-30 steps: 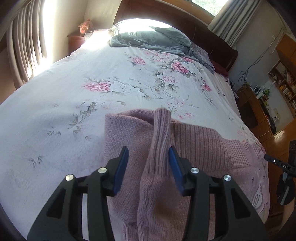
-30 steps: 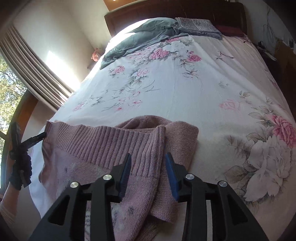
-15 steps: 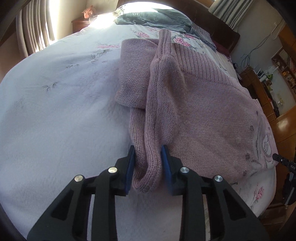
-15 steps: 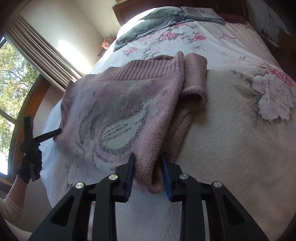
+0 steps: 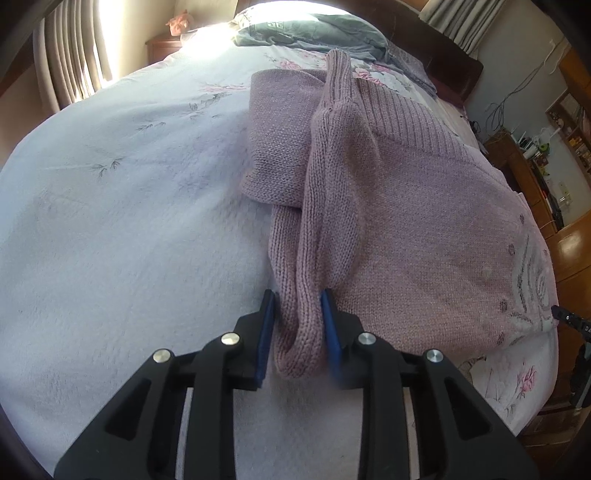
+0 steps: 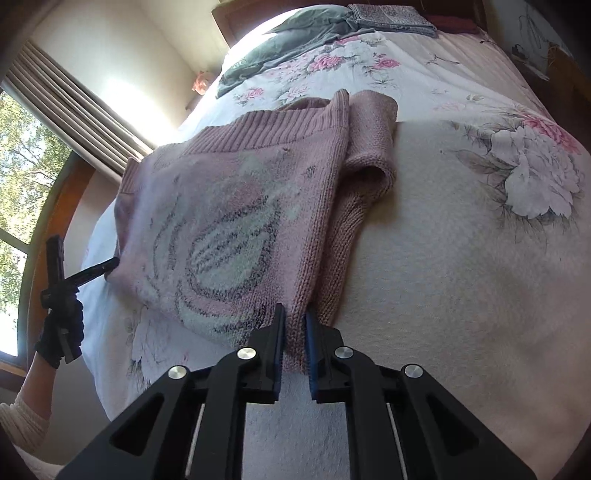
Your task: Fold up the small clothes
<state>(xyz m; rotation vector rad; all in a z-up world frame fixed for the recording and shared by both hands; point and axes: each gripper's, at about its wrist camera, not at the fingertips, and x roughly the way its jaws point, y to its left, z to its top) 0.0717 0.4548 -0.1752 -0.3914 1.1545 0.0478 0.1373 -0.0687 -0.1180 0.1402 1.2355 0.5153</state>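
1. A pink knitted sweater lies on the bed, on a white quilt printed with pink flowers.
2. The sweater sits near the foot edge of the bed, its ribbed hem toward the headboard.
3. In the right wrist view its upper face shows a pale oval pattern with dark outlines.
4. One sleeve is doubled over along the sweater's side, forming a thick fold.
5. The left gripper has its blue pads on either side of the sleeve's rolled end; the jaws are part closed and the knit fills the gap between them, pressed on both sides.
6. The right gripper has its jaws nearly together, clamped on the sweater's near corner edge.
7. Both grippers are low, just above the quilt.
8. In the right wrist view the left gripper shows from the side at the sweater's far corner, its finger tip touching the knit, held by a hand in a dark glove with a cream sleeve below.
9. At the head of the bed lies a grey-green garment, with a folded grey patterned cloth just beside it.
10. Curtains hang by a sunlit window; a wooden shelf unit stands by the far wall.
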